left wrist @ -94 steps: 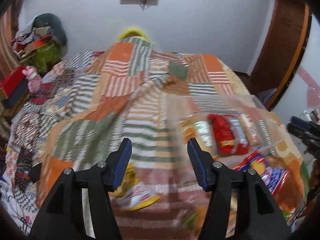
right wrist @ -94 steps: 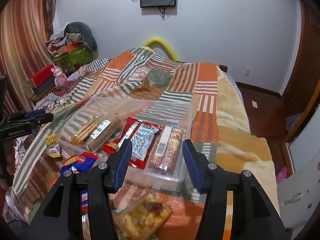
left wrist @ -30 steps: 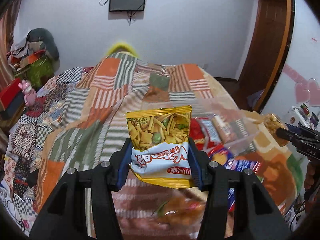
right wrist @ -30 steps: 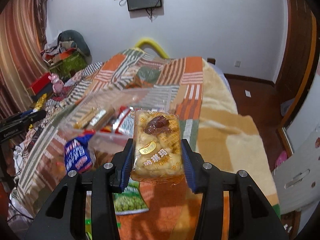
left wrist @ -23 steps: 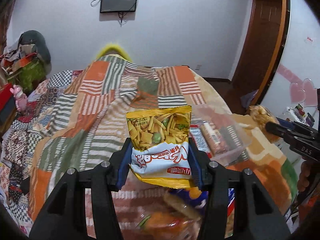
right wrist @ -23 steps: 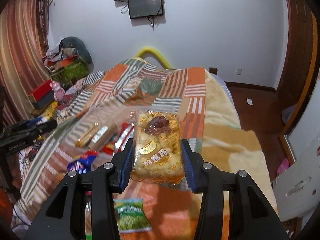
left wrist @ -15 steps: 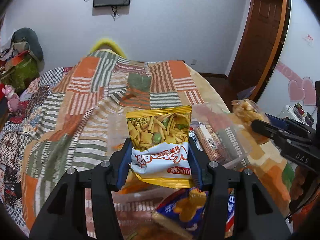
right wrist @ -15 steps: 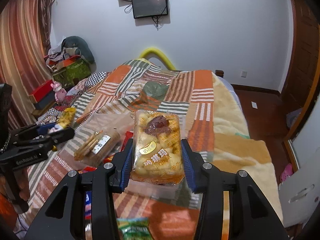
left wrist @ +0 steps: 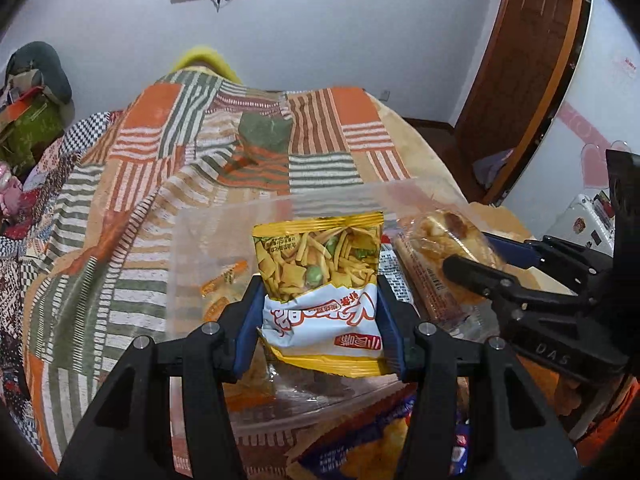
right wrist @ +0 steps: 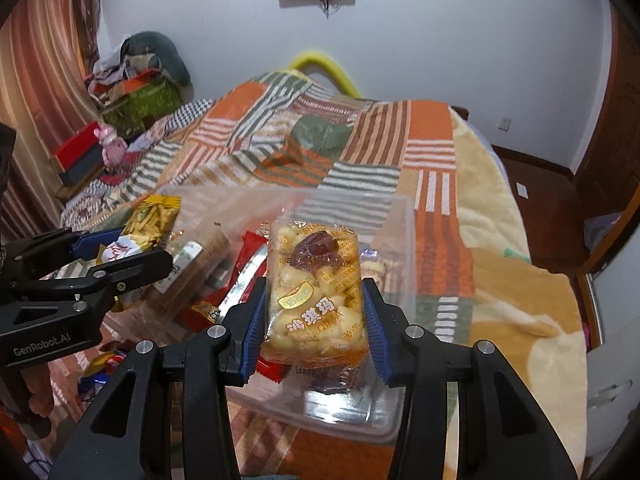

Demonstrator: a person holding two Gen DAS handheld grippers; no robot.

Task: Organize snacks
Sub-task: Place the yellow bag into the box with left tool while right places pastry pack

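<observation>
My left gripper [left wrist: 318,318] is shut on a yellow and white chip bag [left wrist: 320,280] and holds it over the clear plastic bin [left wrist: 192,240]. My right gripper [right wrist: 316,320] is shut on a clear pack of puffed rice cake [right wrist: 316,292] and holds it over the same bin [right wrist: 400,248]. The bin holds a biscuit sleeve [right wrist: 192,272], red packets [right wrist: 250,256] and other snacks. The right gripper with its pack [left wrist: 452,236] shows at the right of the left wrist view. The left gripper with its bag [right wrist: 148,224] shows at the left of the right wrist view.
The bin lies on a patchwork blanket [left wrist: 160,152] on a bed. A blue snack bag [left wrist: 372,440] lies in front of the bin. Boxes and a pink toy [right wrist: 108,140] stand left of the bed. A wooden door [left wrist: 520,80] is on the right.
Both grippers closed on snacks from the blanket, lifted them and moved forward over the bin. In the last half second both came closer to the bin and to each other.
</observation>
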